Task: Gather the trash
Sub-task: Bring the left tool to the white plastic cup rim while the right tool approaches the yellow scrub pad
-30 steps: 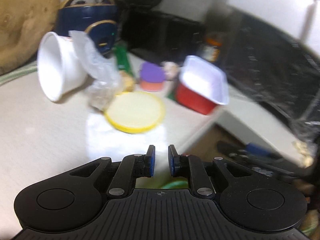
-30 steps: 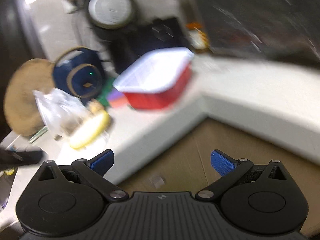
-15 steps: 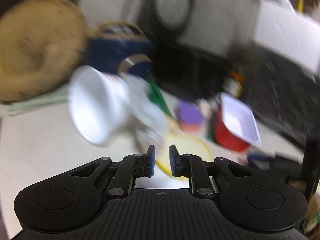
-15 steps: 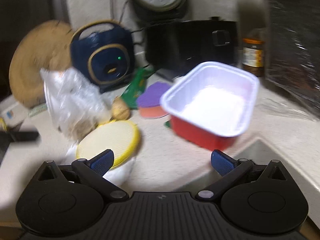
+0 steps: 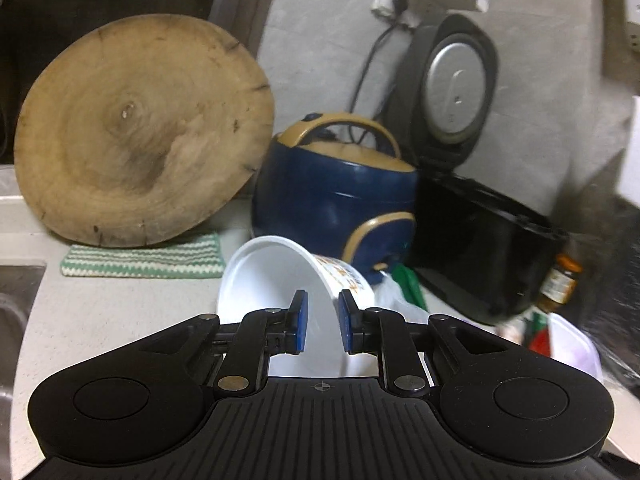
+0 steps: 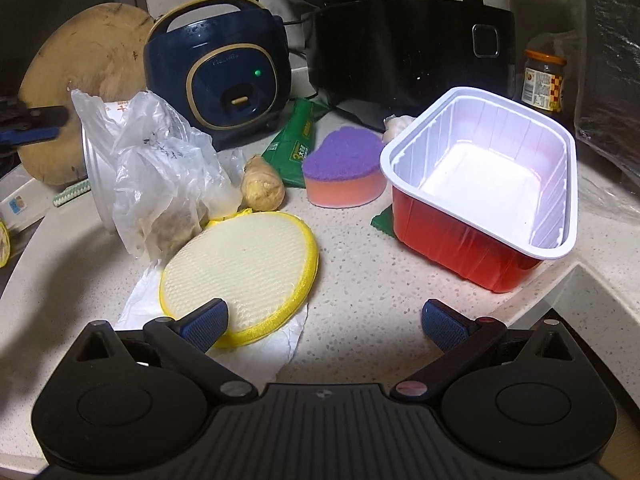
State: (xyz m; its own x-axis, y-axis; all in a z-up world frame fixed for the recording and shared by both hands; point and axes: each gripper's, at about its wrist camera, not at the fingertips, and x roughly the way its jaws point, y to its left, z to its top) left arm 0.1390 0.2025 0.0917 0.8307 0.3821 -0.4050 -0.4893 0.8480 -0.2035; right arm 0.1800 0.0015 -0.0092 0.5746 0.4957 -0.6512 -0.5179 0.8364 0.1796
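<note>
- One white paper cup [image 5: 280, 280] on its side, in front of blue cooker [image 5: 336, 200], rim wall between nearly closed left gripper [image 5: 320, 322] fingers.
- One red tray [image 6: 480, 200], empty, right of cooker.
- Right gripper [image 6: 324, 320] wide open, holding nothing.

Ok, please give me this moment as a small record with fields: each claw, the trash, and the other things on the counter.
left claw: narrow gap, fingers astride the rim of the white cup, which lies on its side
right claw: open, holds nothing
trash nearby: red tray, empty; plastic bag, crumpled
counter: yellow pad, purple sponge, ginger
behind: blue cooker
</note>
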